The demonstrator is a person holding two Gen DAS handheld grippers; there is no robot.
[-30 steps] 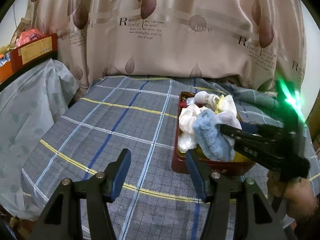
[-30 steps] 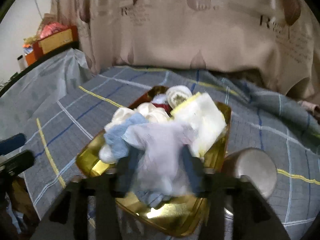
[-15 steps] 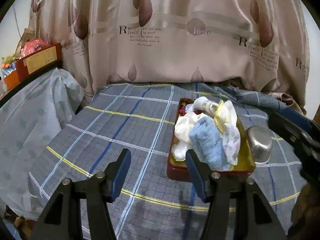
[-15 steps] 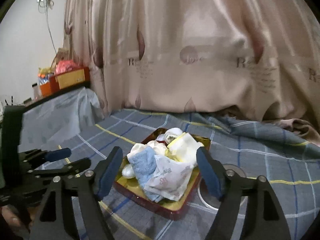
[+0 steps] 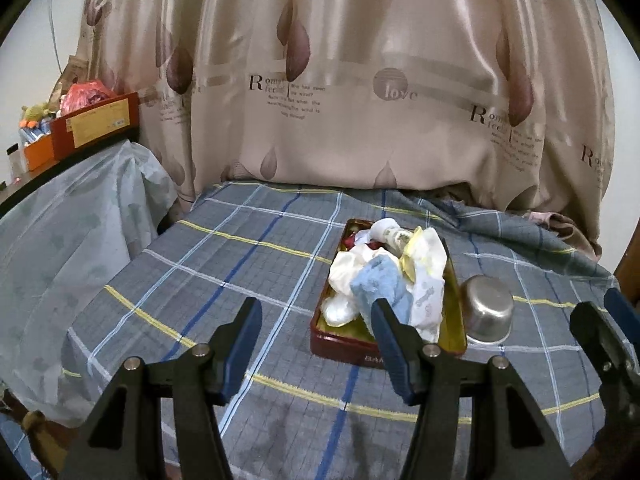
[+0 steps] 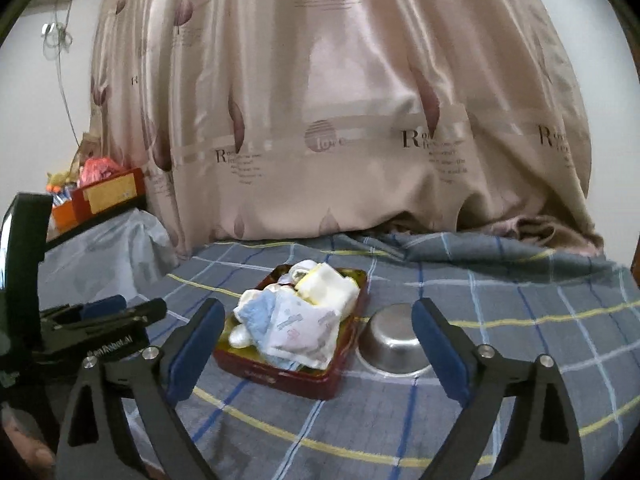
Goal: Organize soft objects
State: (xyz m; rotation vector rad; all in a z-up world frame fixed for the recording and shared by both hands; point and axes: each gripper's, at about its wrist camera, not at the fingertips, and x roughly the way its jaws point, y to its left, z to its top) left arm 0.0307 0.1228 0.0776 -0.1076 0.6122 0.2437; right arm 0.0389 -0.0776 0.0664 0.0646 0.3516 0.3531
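A red tin [image 5: 352,350] with a gold inside sits on the plaid sheet, piled with soft things: a blue cloth [image 5: 380,292], a white printed cloth [image 5: 428,300] and rolled white pieces. In the right wrist view the tin [image 6: 280,376] lies ahead, with the printed cloth [image 6: 304,328] on top of the pile. My left gripper [image 5: 316,320] hovers short of the tin, jaws apart and empty. My right gripper [image 6: 318,312] is held back from the tin, its jaws opening wide with nothing between them.
A steel bowl [image 5: 486,312] stands upside down just right of the tin. A beige curtain [image 5: 360,100] hangs behind the bed. A plastic-covered piece [image 5: 72,232] and a ledge with a red box [image 5: 96,124] are at the left.
The right gripper let go of the white printed cloth onto the pile in the tin, drew back and up, and its jaws spread wide. The left gripper also backed off a little.
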